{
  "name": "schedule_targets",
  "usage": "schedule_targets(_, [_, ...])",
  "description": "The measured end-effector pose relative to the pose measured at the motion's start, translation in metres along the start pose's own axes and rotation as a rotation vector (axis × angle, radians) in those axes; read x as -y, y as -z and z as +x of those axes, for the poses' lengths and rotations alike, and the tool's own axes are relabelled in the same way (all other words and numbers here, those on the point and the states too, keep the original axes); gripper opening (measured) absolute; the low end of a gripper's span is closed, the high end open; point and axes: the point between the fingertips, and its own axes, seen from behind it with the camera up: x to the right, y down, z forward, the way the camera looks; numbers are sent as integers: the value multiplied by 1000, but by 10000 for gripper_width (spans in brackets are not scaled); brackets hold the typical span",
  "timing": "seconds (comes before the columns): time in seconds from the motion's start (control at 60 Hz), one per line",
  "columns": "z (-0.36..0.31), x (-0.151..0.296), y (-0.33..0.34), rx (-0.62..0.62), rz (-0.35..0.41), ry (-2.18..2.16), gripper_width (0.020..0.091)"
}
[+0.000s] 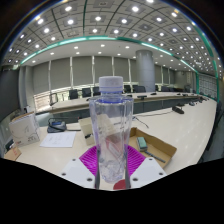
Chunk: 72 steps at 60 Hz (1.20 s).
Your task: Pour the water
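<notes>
A clear plastic water bottle (pixel 112 125) with a pale cap stands upright between my fingers, and its cap reaches well above them. My gripper (pixel 112 162) is shut on the bottle's lower body, with the magenta pads (pixel 90 158) pressing on both sides. The bottle looks raised off the wooden table (pixel 190 125). Something small and red (pixel 120 184) shows at the bottle's base. A clear plastic jug (pixel 22 128) stands on the table to the far left, apart from the bottle.
A sheet of paper (pixel 58 140) and a dark object (pixel 57 125) lie left of the bottle. A cardboard box (pixel 155 148) sits just right of the fingers. Long conference tables with chairs (pixel 150 97) run across the back.
</notes>
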Motion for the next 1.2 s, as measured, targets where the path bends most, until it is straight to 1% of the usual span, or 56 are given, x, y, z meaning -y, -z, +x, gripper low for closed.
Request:
schedule_targets(0.167, [32,-64,-29,-45,-65,45,345])
schedule_targets(0.383, [48,-121,-43,-53,-136,33,346])
schedule_targets(0.4, [47,-119,-41,-51,-113,34,346])
schedule_targets(0.45, [48,-119,-41,-55,-103,38,349])
schedule_targets(0.483, [47,-120,-39,-57,-103,43,367])
schedule_targets(0.6, [47,-121,-40,-67,-102,52,499])
schedule_targets(0.633, [48,-124,-38,-73,-118,52,529])
schedule_targets(0.65, [48,-126,-37,-75,-132,51,561])
schedule_targets(0.683, [49,-129,-35,-77,-158,44,697])
schedule_targets(0.717, [48,-129,-34,-77,-170,32,863])
schedule_targets(0.733, [47,-130,-35,-76,-172,28,864])
schedule_targets(0.75, [47,-130,-34,-77,-177,23,836])
schedule_targets(0.767, [46,-129,-30,-82,-184,19,826])
schedule_targets(0.833, [46,-125,-18,-100,-208,17,869])
schedule_targets(0.883, [41,-119,-8,-110,-216,27,855])
schedule_targets(1.0, [24,-108,19,-124,-253,37,855])
schedule_targets(1.2, [-36,-86,92,-114,-317,18,857])
